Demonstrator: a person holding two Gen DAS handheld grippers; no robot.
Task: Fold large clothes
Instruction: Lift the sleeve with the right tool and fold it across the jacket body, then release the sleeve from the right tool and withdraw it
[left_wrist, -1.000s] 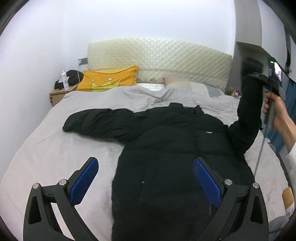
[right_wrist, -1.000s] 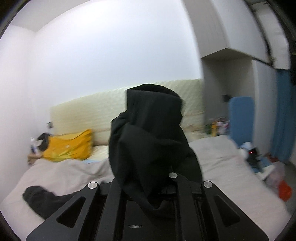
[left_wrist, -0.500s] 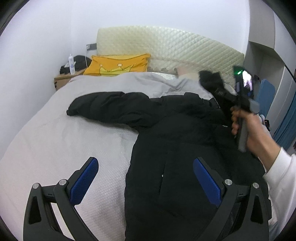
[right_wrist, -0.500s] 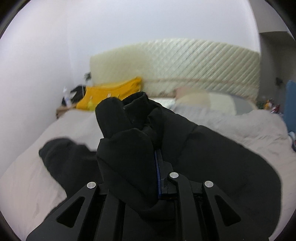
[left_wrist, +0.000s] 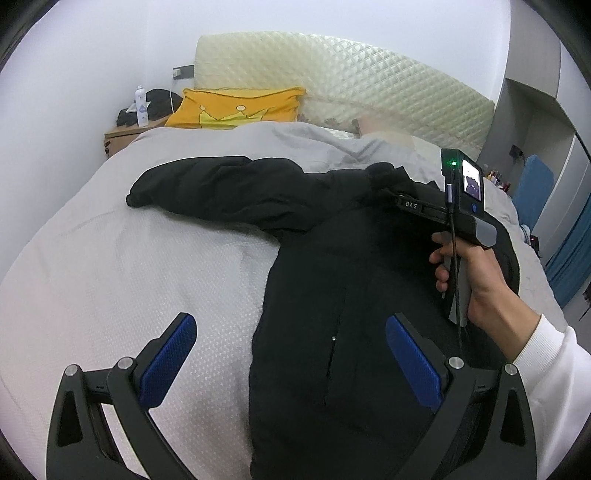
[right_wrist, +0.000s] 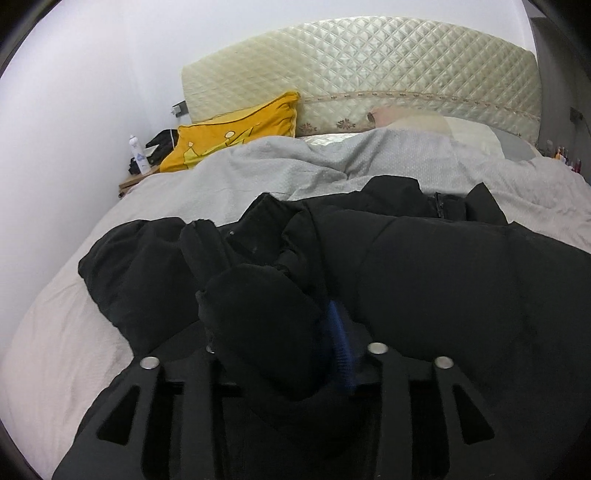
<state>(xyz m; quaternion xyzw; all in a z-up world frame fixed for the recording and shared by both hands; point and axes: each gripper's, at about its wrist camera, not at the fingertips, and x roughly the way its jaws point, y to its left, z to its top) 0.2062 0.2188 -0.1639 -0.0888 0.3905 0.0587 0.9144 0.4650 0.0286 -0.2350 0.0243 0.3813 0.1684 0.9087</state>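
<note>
A black puffer jacket (left_wrist: 351, 295) lies face up on the grey bed cover (left_wrist: 110, 277). Its left sleeve (left_wrist: 221, 195) stretches out to the left. My left gripper (left_wrist: 291, 354) is open and empty, hovering over the jacket's lower left edge. My right gripper (right_wrist: 295, 332) is shut on the cuff of the right sleeve (right_wrist: 266, 306) and holds it low over the jacket's chest, near the collar (right_wrist: 424, 199). In the left wrist view the right gripper (left_wrist: 384, 184) reaches across the jacket from the right, held by a hand.
A yellow pillow (left_wrist: 236, 107) and a quilted cream headboard (left_wrist: 351, 81) stand at the bed's head. A bedside table (left_wrist: 125, 134) with a bottle stands at the far left. A white wall runs along the left side of the bed.
My right gripper has swung the right sleeve from raised at the bed's right side down and left across the jacket's chest. My left gripper has stayed open over the hem.
</note>
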